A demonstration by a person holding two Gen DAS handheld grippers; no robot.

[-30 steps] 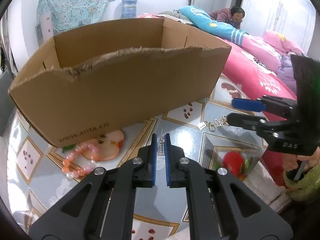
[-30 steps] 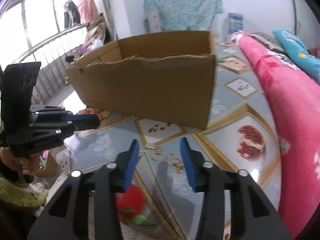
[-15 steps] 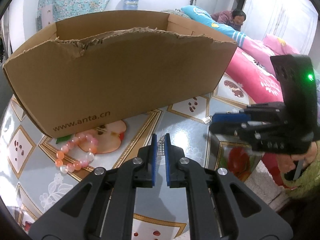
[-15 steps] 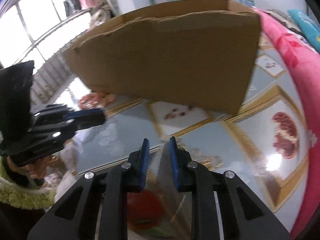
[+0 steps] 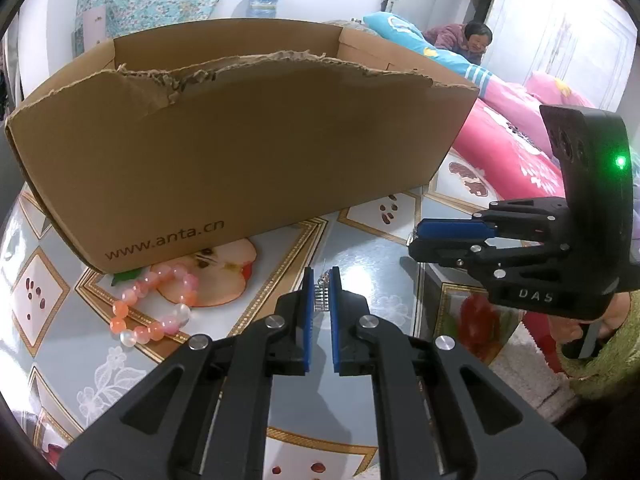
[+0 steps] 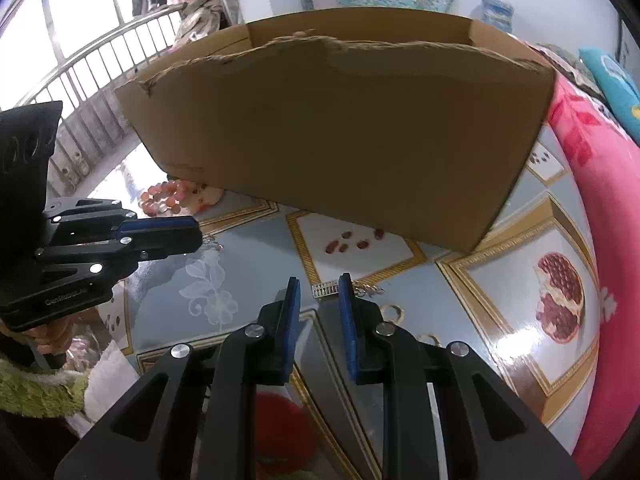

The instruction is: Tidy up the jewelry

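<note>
— Left wrist view: left gripper [image 5: 321, 280] pinching a small silver clasp piece [image 5: 321, 298] between narrow jaws, near the cardboard box [image 5: 240, 152]. Pink bead bracelet [image 5: 152, 308] lying on the table [image 5: 368, 256], left, touching the box.

— Right wrist view: right gripper [image 6: 319, 292] just closing to a narrow gap around a gold chain [image 6: 360, 290]; whether pads are pressing, cannot tell. Probably handling light, limp, slippery; pinching the flat silver tag [image 6: 325, 290] looking safest.

Black gripper [image 5: 320, 280], blue pads, green sleeve [image 5: 600, 364]
</note>
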